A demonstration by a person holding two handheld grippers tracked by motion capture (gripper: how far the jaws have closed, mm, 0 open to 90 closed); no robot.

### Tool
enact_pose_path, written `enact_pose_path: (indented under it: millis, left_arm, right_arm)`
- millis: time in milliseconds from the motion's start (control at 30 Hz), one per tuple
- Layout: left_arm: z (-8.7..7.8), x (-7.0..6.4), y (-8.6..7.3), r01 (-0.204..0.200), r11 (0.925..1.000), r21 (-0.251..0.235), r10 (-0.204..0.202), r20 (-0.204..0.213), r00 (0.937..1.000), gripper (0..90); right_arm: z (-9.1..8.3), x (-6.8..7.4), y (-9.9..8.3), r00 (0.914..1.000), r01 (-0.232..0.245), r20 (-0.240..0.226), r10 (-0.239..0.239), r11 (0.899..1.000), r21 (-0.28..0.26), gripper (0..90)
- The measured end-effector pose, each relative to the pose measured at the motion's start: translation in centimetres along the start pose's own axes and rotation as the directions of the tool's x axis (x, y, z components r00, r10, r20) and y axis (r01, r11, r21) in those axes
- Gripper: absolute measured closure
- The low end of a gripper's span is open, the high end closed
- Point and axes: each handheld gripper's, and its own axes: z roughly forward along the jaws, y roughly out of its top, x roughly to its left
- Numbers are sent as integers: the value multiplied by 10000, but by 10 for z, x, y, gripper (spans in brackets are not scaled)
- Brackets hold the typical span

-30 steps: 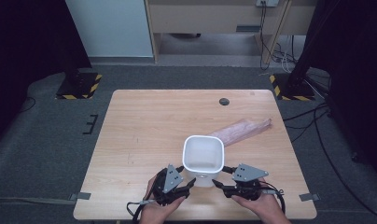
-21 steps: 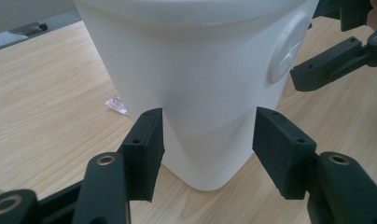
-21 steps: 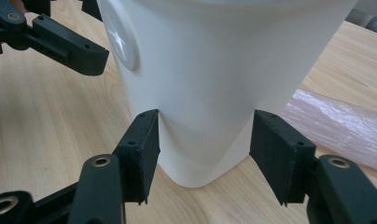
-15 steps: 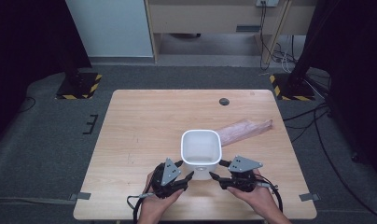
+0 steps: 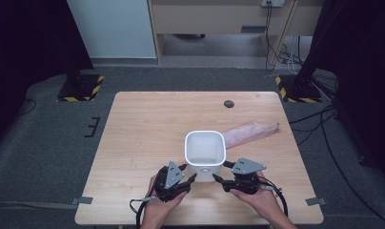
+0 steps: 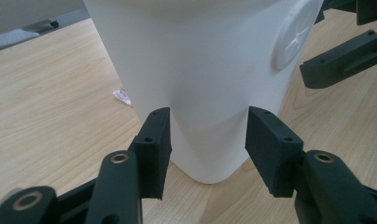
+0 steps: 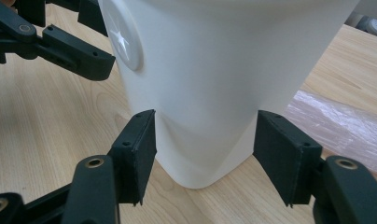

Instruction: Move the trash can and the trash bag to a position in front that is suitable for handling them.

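Observation:
A white square tub (image 5: 205, 151) stands upright and empty near the table's front edge; a round embossed disc (image 6: 294, 35) marks its near wall. My left gripper (image 5: 189, 177) is open at the tub's near-left bottom corner. In the left gripper view its jaws straddle that corner of the tub (image 6: 200, 70), with the gripper (image 6: 207, 140) low by the base. My right gripper (image 5: 218, 178) is open at the near-right corner. In the right gripper view the tub (image 7: 224, 60) fills the space between the jaws of that gripper (image 7: 203, 151).
A pink plastic roll (image 5: 251, 133) lies behind and right of the tub, and it appears again as the pink roll (image 7: 345, 126) in the right gripper view. A small black disc (image 5: 228, 103) sits near the far edge. A paper scrap (image 6: 122, 95) lies left of the tub. The wooden table (image 5: 143, 129) is bare on its left half.
Both grippers have moved forward and closed in on the tub's near corners. The tub has shifted slightly away from the front edge.

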Motion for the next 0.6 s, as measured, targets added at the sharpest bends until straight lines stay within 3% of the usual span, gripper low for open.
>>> enact_pose_path:
  millis: [100, 133, 167, 200, 300, 367, 400, 500, 600]
  left_arm:
    - [-1, -1, 1, 34, 10000, -17, -34, -9, 10000, 440]
    - [-4, -1, 2, 109, 9999, -75, -110, -90, 9999, 383]
    - [-4, -1, 2, 109, 9999, -75, -110, -90, 9999, 354]
    - [-7, 2, 2, 197, 9998, -47, -198, -348, 9992, 313]
    - [-7, 9, 1, 593, 9982, 89, -587, -587, 9966, 214]
    - [-8, 13, 1, 701, 9974, 159, -688, -685, 9953, 176]
    - [-9, 19, 0, 863, 9960, 210, -842, -876, 9926, 157]
    - [-10, 27, 1, 975, 9948, 286, -942, -1004, 9905, 127]
    - [-9, 42, 1, 1094, 9924, 564, -1016, -1263, 9868, 123]
  right_arm:
    - [0, 1, 0, 10000, -19, 18, 19, 10000, 29, 360]
    - [-2, 1, -1, 10000, -56, -22, 56, 10000, 37, 304]
    - [-2, 1, -1, 10000, -56, -22, 56, 10000, 37, 304]
    - [-6, 0, -2, 9999, -110, 71, 110, 9999, 88, 251]
    - [-10, -6, -3, 9990, -164, 425, 163, 9999, 27, 161]
    - [-11, -9, -3, 9985, -257, 476, 257, 9997, -11, 130]
    - [-14, -19, -3, 9976, -514, 490, 498, 9982, 323, 93]
    - [-17, -28, -4, 9971, -492, 605, 464, 9978, 453, 60]
    - [-19, -36, -4, 9971, -520, 586, 494, 9977, 441, 38]
